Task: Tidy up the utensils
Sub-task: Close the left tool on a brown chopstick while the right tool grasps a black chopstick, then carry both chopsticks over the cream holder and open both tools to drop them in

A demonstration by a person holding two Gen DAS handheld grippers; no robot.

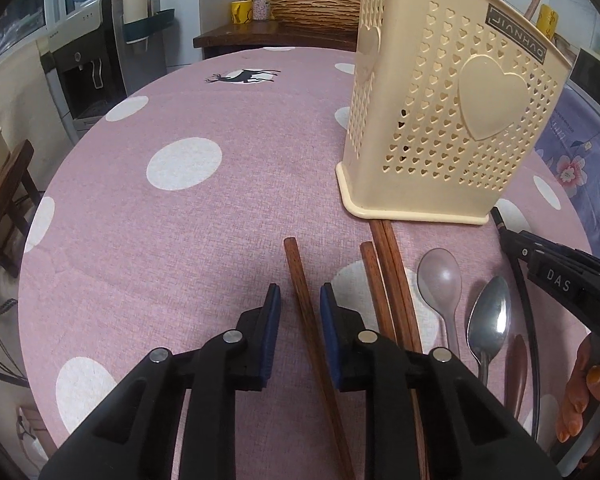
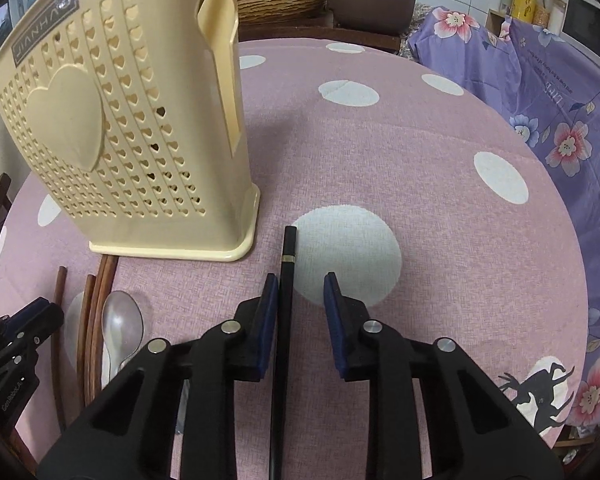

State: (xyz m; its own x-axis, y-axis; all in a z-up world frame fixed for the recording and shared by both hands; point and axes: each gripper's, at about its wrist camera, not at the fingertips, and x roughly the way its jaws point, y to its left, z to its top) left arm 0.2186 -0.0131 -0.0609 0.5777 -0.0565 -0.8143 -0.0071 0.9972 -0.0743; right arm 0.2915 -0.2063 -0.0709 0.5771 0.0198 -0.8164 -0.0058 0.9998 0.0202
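The left gripper (image 1: pixel 300 304) stands open astride a reddish-brown wooden chopstick (image 1: pixel 300 280) lying on the pink dotted tablecloth (image 1: pixel 180 220), the right gripper (image 2: pixel 301 294) open beside a black gold-banded chopstick (image 2: pixel 289 256), with the cream heart-perforated utensil holder (image 1: pixel 440 120) upright beyond.

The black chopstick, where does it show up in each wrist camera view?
Left wrist view: the black chopstick runs along the far right, partly hidden behind the right gripper.
Right wrist view: it lies at bottom center, between the right gripper's open fingers, close against one pad.
Shared landmark: the cream utensil holder, standing just beyond the chopstick's tip.
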